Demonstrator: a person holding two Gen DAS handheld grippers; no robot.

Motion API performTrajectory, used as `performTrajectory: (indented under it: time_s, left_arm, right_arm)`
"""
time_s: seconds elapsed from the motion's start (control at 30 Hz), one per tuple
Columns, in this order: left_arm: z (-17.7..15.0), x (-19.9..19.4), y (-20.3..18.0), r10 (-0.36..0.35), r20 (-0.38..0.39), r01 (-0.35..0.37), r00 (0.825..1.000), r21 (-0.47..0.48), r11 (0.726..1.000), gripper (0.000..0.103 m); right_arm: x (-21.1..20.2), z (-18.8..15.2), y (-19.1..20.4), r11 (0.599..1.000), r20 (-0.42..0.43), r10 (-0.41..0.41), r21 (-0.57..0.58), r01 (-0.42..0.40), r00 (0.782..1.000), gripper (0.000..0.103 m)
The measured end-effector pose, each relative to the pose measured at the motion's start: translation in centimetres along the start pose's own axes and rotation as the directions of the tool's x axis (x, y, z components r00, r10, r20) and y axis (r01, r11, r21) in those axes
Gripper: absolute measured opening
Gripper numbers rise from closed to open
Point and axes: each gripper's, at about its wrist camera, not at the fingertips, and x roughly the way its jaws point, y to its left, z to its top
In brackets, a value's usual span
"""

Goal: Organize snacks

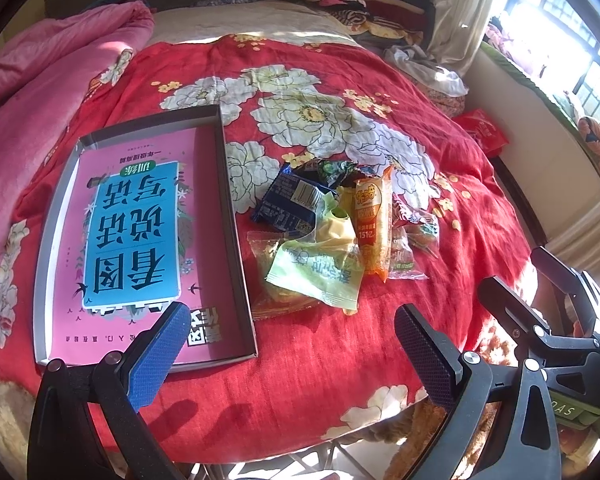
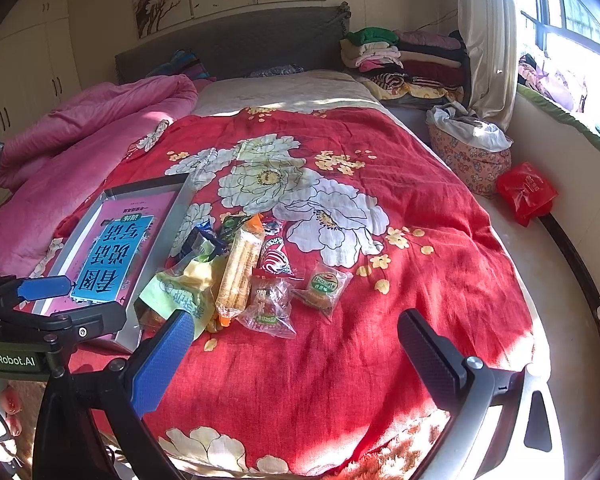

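A heap of wrapped snacks (image 1: pixel 336 232) lies on the red flowered bedspread (image 1: pixel 324 368): a dark blue packet (image 1: pixel 288 200), a pale green packet (image 1: pixel 320 272), and an orange tube pack (image 1: pixel 374 224) (image 2: pixel 240 268). Left of the heap rests a shallow grey box (image 1: pixel 228 184) (image 2: pixel 182 196) with a pink and blue printed bottom. My left gripper (image 1: pixel 292 352) hovers open near the bed's front edge, short of the snacks. My right gripper (image 2: pixel 296 356) is open too, nothing between its fingers. The left gripper (image 2: pixel 44 288) shows at the left in the right wrist view.
A pink quilt (image 2: pixel 92 128) is bunched on the bed's left side. Folded clothes (image 2: pixel 404 60) are stacked at the head on the right. A red bag (image 2: pixel 526 192) and a flowered basket (image 2: pixel 472 160) sit beside the bed, by the window.
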Motion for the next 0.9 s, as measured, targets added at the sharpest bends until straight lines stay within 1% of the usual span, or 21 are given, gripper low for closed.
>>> performTrajectory:
  time_s: [0.23, 0.57, 0.73, 0.9]
  left_arm:
    - [0.0, 0.2, -0.3, 0.003, -0.004, -0.003, 1.0, 0.009, 1.0, 0.102]
    - [0.6, 1.1, -0.2, -0.016, -0.026, 0.016, 1.0, 0.003, 1.0, 0.102]
    - [1.7, 2.4, 0.2, -0.022, -0.047, 0.021, 0.999, -0.012, 1.0, 0.102]
    - [3.3, 4.0, -0.1, -0.034, -0.065, 0.034, 0.997, 0.001, 0.999, 0.102]
  right_arm:
    - [0.1, 0.0, 0.0, 1.0, 0.002, -0.001, -0.001, 0.001, 1.0, 0.103]
    - [0.5, 0.1, -0.6, 1.0, -0.001, 0.001, 0.009, -0.001, 1.0, 0.103]
    - [1.4, 0.2, -1.0, 1.0, -0.011, 0.001, 0.014, -0.001, 1.0, 0.103]
    - [2.8, 0.4, -1.9, 1.0, -0.029, 0.001, 0.029, 0.0, 1.0, 0.103]
